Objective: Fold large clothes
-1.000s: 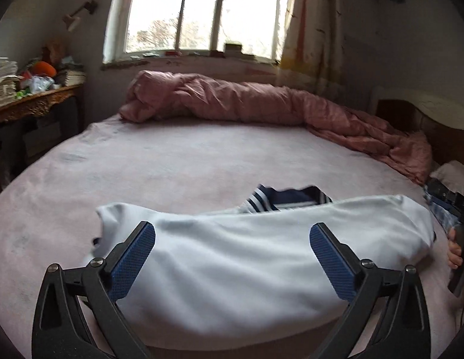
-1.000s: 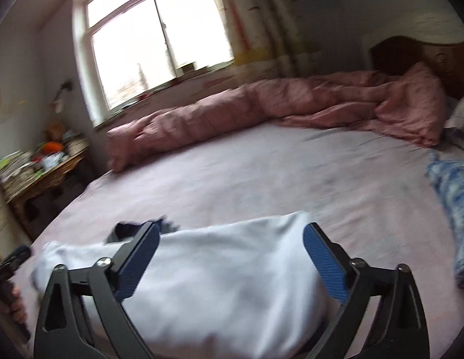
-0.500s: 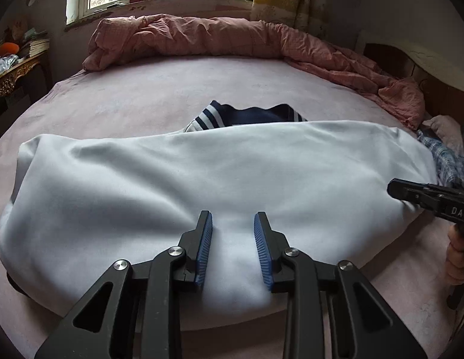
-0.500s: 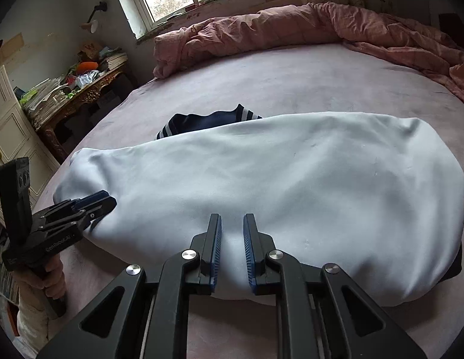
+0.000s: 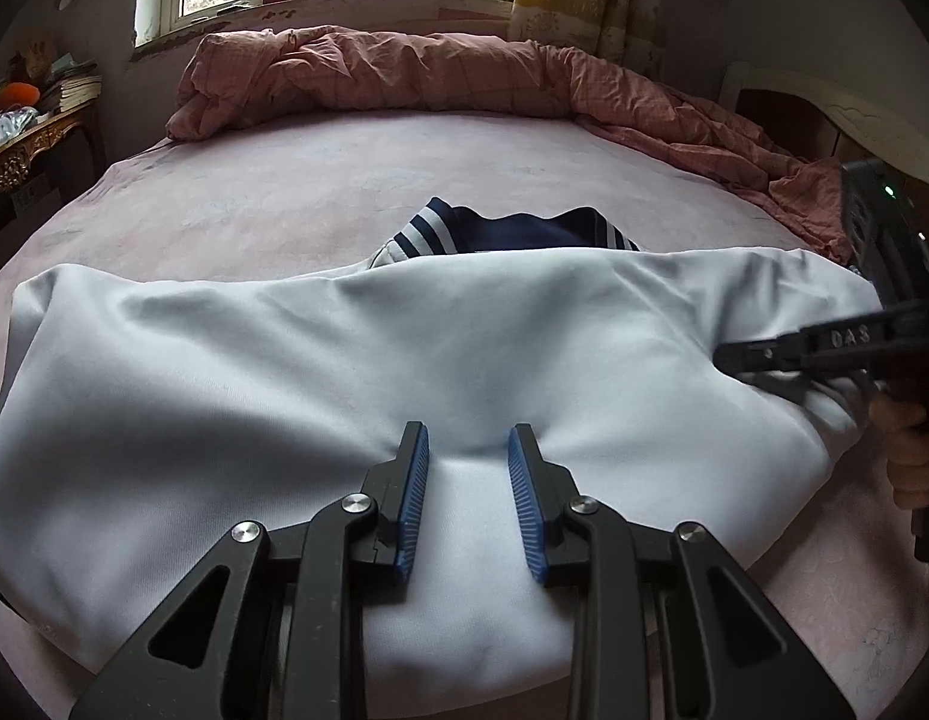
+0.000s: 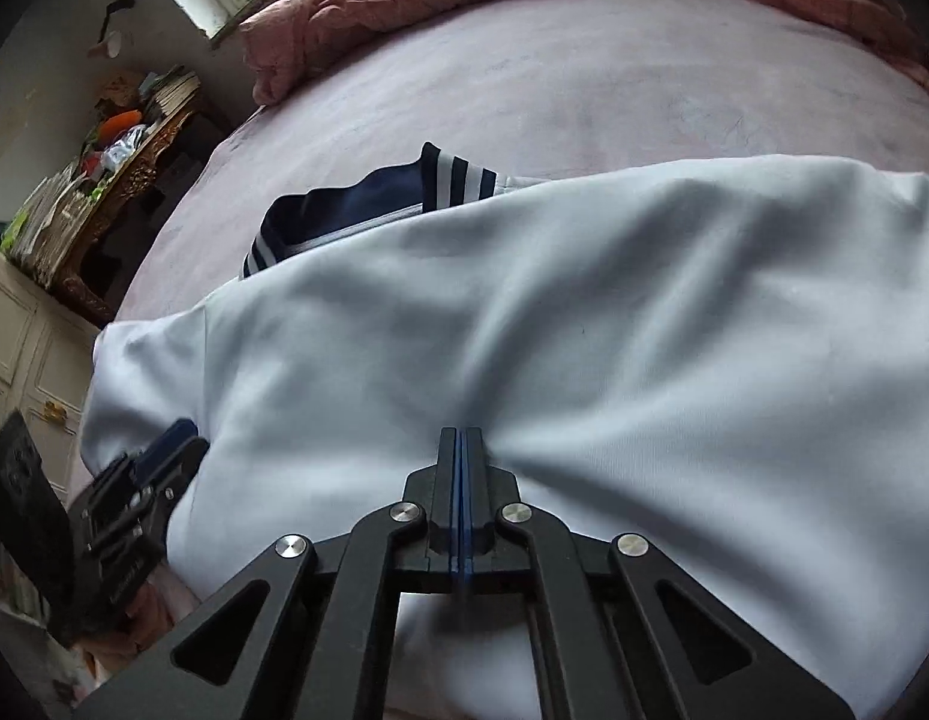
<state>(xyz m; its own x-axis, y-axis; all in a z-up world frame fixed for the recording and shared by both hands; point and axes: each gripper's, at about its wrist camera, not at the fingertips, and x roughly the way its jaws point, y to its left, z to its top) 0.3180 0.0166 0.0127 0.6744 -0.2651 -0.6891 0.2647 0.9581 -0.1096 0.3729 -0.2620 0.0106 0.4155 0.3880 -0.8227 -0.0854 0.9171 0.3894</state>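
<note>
The white garment (image 5: 284, 396) lies bunched across the middle of the pink bed (image 5: 344, 192). At lower centre, the left gripper (image 5: 469, 438) pinches a fabric ridge. The right gripper (image 6: 462, 433), jaws pressed together, seemingly nips a thin fold, though blur obscures it.

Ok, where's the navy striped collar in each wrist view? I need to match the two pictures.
Left wrist view: navy striped collar sits just above centre, poking out behind the far edge of the white garment.
Right wrist view: the collar is upper left of centre, again beyond the garment's far edge.
Shared landmark: the bunched pink quilt along the far side of the bed, at the top of both views.
</note>
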